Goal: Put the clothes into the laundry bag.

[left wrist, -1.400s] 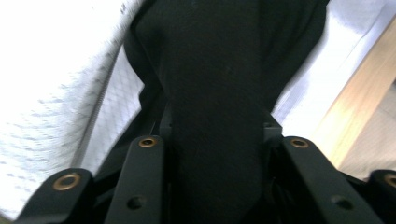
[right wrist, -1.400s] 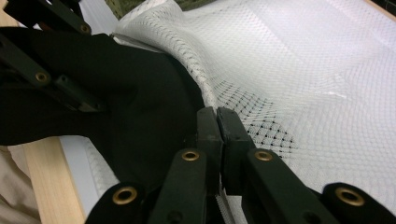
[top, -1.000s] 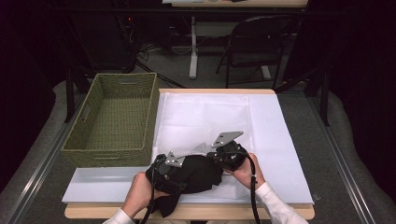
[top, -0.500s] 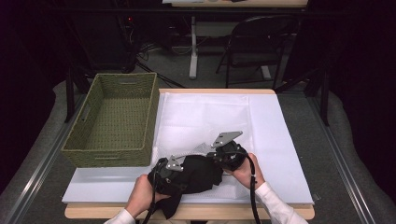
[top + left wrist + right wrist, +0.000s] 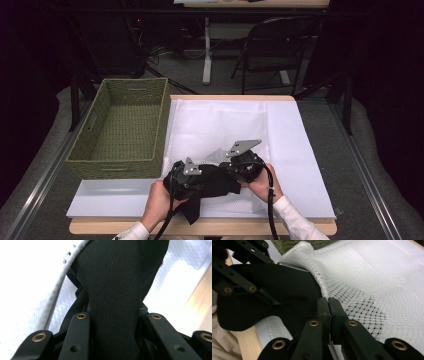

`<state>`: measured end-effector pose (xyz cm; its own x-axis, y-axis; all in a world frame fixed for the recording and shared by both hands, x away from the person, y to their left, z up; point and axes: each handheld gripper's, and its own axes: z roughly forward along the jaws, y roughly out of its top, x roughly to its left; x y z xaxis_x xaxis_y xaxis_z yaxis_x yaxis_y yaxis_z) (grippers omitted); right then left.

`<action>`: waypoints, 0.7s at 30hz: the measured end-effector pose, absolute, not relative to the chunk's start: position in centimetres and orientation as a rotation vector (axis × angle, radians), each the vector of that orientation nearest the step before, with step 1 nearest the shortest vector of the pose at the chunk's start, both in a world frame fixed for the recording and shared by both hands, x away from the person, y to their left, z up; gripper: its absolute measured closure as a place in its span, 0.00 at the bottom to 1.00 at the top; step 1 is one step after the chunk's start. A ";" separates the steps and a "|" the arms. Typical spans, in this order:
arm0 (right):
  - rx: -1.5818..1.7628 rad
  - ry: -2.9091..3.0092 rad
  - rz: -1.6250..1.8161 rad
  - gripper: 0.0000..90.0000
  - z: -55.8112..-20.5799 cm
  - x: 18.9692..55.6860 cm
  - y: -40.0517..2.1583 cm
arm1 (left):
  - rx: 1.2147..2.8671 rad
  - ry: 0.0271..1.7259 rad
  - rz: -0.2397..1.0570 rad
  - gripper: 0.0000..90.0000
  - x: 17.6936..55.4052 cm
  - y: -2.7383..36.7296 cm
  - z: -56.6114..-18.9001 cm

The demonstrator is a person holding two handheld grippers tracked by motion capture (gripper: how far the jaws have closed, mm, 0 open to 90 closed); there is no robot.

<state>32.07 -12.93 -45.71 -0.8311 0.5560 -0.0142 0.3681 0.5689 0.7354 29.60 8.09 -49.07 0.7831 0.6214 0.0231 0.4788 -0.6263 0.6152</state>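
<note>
Black garment (image 5: 212, 182) is bunched at the near edge of the surface (image 5: 300, 150), half inside the mouth of the white mesh bag (image 5: 220, 125); left tool (image 5: 113, 322) has just been closing, and its jaws are now seen clamped on a thick fold of the cloth; right tool (image 5: 328, 307) is pinched fully shut on the bag's rim, just right of the garment; bag interior lies away from the person, so a push forward past the right tool is judged the coming move; wicker basket (image 5: 125, 125) is seen at far left.
</note>
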 end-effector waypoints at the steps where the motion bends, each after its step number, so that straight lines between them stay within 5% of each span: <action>1: 0.774 2.556 1.121 0.99 -45.6 32.0 -12.9 | 2.364 0.821 0.317 0.76 29.7 7.9 -49.1; 6: 0.774 2.569 1.116 0.99 -45.9 32.0 -12.9 | 2.357 0.833 0.304 0.72 30.3 7.4 -50.1; 14: 0.791 2.578 1.100 0.99 -46.2 32.1 -13.0 | 2.392 0.826 0.261 0.43 30.4 7.9 -50.3; 21: 0.791 2.575 1.095 0.99 -46.2 32.1 -13.4 | 2.410 0.805 0.208 0.27 29.4 9.4 -49.7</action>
